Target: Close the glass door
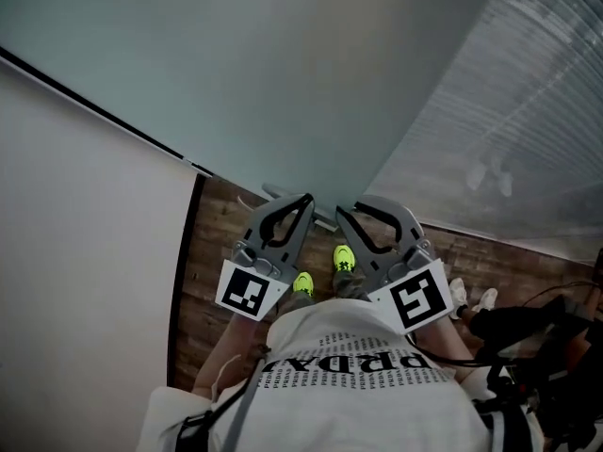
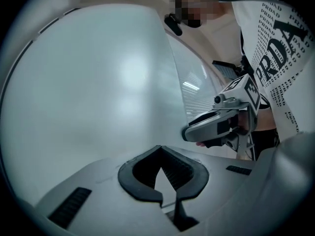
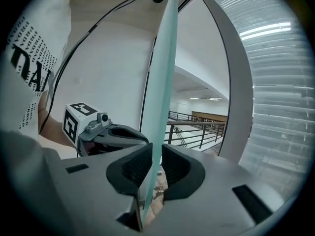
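Head view, left to right: a white wall (image 1: 85, 234), then the frosted glass door (image 1: 283, 64) rising over a wood floor (image 1: 212, 252), my two grippers side by side before it, and a ribbed translucent panel (image 1: 509, 130) at far right.

My left gripper (image 1: 306, 201) had its jaws drawn together on nothing. Its tips pointed at the door's broad face, touching it or just short of it; I could not tell which. My right gripper (image 1: 347, 210) straddled the door's free edge, a pad on either side of the pane and, as far as its own view showed, clamped on it.

The door stood open. In the right gripper view there was clear space between its edge and the white frame post (image 3: 238, 97), with a railing (image 3: 197, 127) visible beyond.

As I judged it, the main hazard was the right gripper itself. Wrapped round the closing edge, it could be caught between pane and post if it held on too long. The glass looked slick, so the pads could also slide off and let the door swing freely. My neon shoes (image 1: 344, 257) stood close to the door's foot.

The pane was pale blue-green, smooth and cloudy across its face, with a thick greenish edge. No handle showed in any view.
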{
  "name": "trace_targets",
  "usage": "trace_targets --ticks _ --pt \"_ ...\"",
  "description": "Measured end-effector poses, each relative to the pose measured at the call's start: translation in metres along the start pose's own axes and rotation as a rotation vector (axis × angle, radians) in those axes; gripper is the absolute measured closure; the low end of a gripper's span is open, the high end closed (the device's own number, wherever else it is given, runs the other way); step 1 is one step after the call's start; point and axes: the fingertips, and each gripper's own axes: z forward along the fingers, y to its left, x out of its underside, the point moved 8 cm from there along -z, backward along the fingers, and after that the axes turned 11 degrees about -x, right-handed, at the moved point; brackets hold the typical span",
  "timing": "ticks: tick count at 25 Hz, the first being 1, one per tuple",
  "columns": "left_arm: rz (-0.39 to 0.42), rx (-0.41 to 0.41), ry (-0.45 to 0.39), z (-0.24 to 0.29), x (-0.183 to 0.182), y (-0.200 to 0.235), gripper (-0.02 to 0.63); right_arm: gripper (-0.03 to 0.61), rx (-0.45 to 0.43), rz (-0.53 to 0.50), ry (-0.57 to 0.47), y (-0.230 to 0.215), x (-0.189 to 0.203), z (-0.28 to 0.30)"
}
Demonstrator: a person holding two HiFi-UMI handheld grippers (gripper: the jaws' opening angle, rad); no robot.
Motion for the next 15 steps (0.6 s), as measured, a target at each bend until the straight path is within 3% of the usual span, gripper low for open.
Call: trace_targets --ticks 5,15 --pt "0.008 -0.021 -0.012 0.006 0.001 0.002 0.611 0.535 0.005 -0.005 0.001 -0.007 0.001 0.003" --pt "0.015 -0.014 -0.051 0.04 0.003 0.012 0.611 0.535 0.123 0.002 -0.022 -0.032 0.007 0.001"
